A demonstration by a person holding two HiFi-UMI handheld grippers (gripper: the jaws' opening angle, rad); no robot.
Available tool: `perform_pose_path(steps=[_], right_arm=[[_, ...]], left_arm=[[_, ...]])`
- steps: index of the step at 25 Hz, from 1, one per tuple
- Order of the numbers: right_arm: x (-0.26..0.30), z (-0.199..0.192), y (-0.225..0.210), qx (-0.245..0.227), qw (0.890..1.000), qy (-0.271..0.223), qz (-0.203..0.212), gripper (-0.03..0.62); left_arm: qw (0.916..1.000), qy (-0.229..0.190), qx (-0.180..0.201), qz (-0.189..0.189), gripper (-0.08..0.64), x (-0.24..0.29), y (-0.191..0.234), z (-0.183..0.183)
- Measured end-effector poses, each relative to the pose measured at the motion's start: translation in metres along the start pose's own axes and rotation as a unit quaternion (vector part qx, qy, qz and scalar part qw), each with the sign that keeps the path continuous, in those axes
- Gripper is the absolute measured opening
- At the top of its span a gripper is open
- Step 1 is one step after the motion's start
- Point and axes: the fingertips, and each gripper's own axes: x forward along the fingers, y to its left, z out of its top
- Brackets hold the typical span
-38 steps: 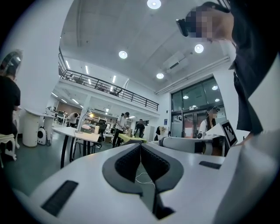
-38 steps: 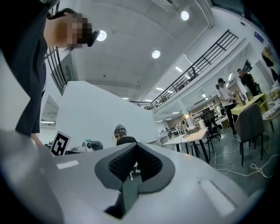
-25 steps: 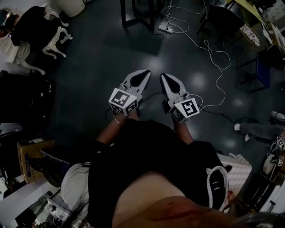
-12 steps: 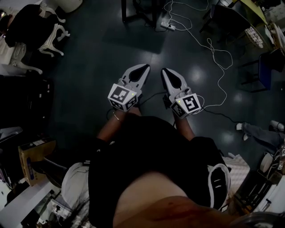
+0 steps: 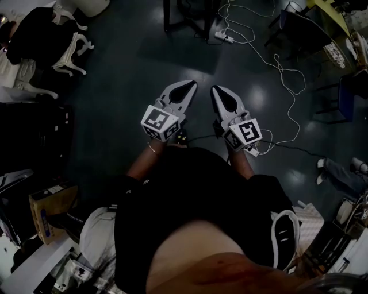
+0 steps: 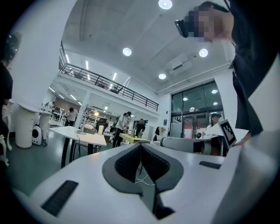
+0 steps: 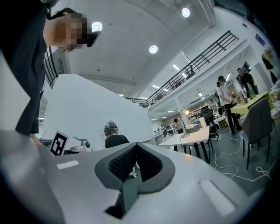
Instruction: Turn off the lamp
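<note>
I cannot make out a lamp with certainty in any view. In the head view both grippers are held level in front of the person's body, side by side over the dark floor. My left gripper (image 5: pixel 191 85) has its jaws together with nothing between them, and the left gripper view (image 6: pixel 140 148) shows the same. My right gripper (image 5: pixel 214 89) is also shut and empty, as the right gripper view (image 7: pixel 136 148) confirms. Each gripper's marker cube (image 5: pixel 160 123) sits near the person's hand.
A white cable (image 5: pixel 287 74) snakes over the floor ahead to a power strip (image 5: pixel 224 37) by dark table legs (image 5: pixel 190 17). White chairs (image 5: pixel 69 49) stand at far left, a cardboard box (image 5: pixel 49 209) at near left. Someone's legs (image 5: pixel 339 172) show at right. Tables (image 6: pixel 83 138) and people stand further off.
The floor items have slid a little down and right in the head view as the person walks on. Both grippers keep their side-by-side pose and stay shut.
</note>
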Motion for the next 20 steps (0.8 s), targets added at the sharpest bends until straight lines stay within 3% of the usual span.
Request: perform_pose_path(steps=[10,20], right_arm=[[0.055,-0.012,0.008,-0.002,1.0,0.003,-0.013,0.0],[0.069,-0.016,0.003,-0.011,1.0,0.021,-0.009,0.0]], left_arm=[[1.0,0.007,-0.005,0.005,0.005,-0.013,0.063,0.004],[0.9998,0.004,-0.012,0.016,0.005,-0.016,0.077,-0.001]])
